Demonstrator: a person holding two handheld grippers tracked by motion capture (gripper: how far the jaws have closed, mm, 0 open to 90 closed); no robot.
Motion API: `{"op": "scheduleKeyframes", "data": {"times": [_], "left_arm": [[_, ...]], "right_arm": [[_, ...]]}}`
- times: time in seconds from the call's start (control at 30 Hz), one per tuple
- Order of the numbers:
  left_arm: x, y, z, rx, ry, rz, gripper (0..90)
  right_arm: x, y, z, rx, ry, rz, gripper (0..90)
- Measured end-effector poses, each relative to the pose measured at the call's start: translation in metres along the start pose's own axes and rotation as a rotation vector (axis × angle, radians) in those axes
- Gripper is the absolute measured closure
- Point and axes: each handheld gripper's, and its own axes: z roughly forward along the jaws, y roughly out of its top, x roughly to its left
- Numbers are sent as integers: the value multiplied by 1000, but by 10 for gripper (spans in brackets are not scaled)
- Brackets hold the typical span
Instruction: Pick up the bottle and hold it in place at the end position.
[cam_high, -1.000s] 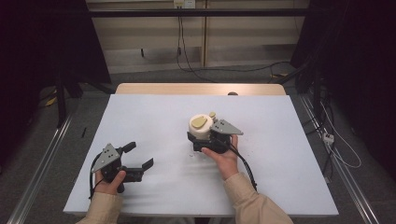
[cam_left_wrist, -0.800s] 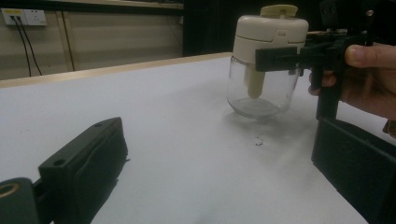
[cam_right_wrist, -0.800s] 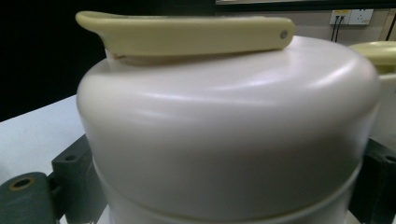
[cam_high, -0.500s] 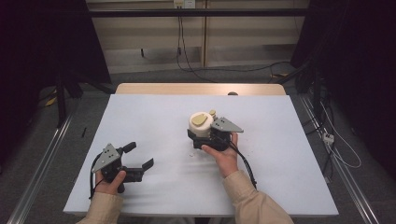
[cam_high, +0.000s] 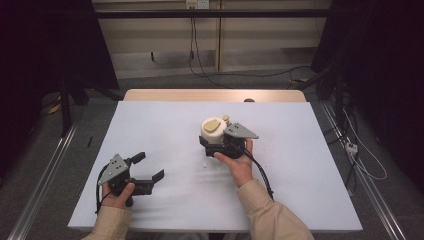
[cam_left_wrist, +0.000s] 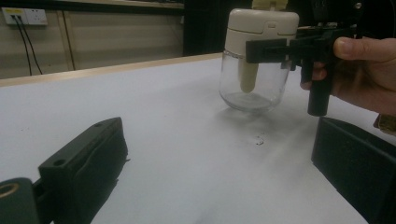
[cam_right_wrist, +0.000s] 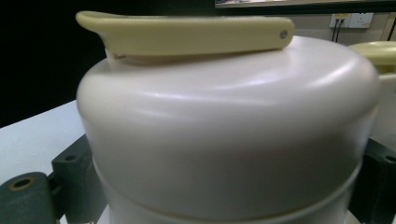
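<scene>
Glossy plastic lid over clear glass

The jar (cam_left_wrist: 253, 88) is smooth clear glass; its cream lid (cam_right_wrist: 224, 126) looks like glossy plastic; the table (cam_high: 165, 130) is matt white.

From above, the right gripper (cam_high: 216, 142) covers the clear glass body of the cream-lidded jar (cam_high: 213, 131), so only its lid shows. In the right gripper view the jar's lower part runs off the bottom edge. A tiny dark speck (cam_left_wrist: 257, 139) on the white table (cam_left_wrist: 187, 154) is too small to identify.

the jar (cam_high: 214, 131) stands mid-table (cam_high: 300, 165), right gripper (cam_high: 220, 144) around it, left gripper (cam_high: 145, 170) well apart front-left.
</scene>
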Motion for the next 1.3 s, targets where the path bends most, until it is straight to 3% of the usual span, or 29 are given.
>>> {"op": "scheduleKeyframes", "data": {"times": [0.5, 1.3], "left_arm": [[0, -1, 1, 6, -5, 1, 27], [0, -1, 1, 5, -3, -5, 28]], "right_arm": [[-10, -3, 7, 3, -17, 19, 69], [-14, -1, 16, -2, -18, 6, 69]]}}
